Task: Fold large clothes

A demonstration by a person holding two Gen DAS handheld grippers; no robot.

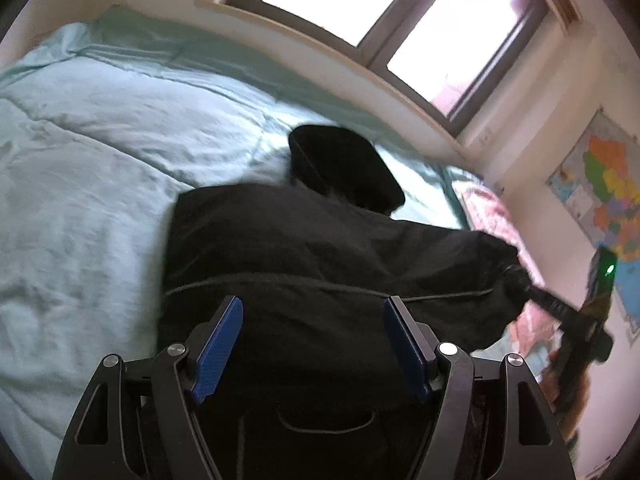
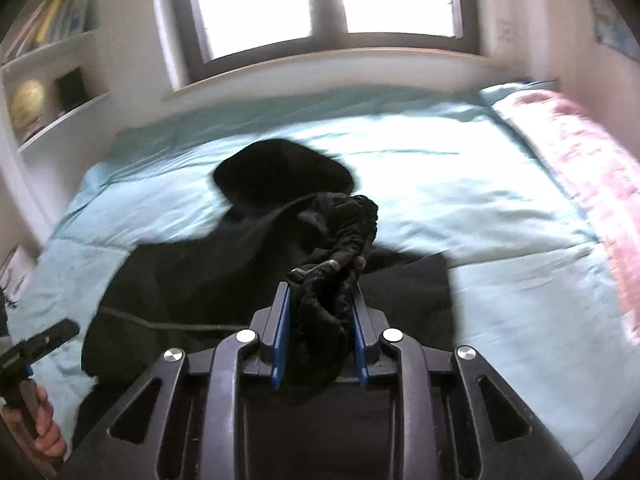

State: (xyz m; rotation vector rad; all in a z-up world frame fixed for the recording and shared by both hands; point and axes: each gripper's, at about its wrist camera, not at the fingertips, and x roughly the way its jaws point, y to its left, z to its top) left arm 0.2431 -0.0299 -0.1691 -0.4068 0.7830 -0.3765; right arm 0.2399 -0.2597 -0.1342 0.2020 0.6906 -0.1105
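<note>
My right gripper (image 2: 320,320) is clamped on a bunched wad of black cloth, the gathered cuff end of a sleeve of the large black hooded jacket (image 2: 248,272). The wad fills the gap between the blue pads and spills out past the fingertips, so I judge the hold firm, but it is on a thick roll, not a clean edge. Ahead of that gripper the sleeve rises off the jacket's body, and beyond it the rounded black hood (image 2: 280,172) lies on the pale blue-green quilted bed cover (image 2: 460,184). Off to the right of the gripper runs a pink patterned blanket (image 2: 580,168).

My left gripper (image 1: 314,340) holds nothing; its jaws stand wide apart, hovering just above the jacket's lower body. Ahead of it a thin drawcord (image 1: 280,282) crosses the cloth, and far to its right the sleeve stretches out to the other gripper.

I read the fabric as soft, limp and fairly light, with a smooth shell that may slip between the pads. It wrinkles and sags wherever it is unsupported, so it will not hold a shape by itself. I would take it by seams, the hem or the shoulder line, where layers are doubled, and keep the left gripper ready to pin the body flat while the sleeve is laid across.
</note>
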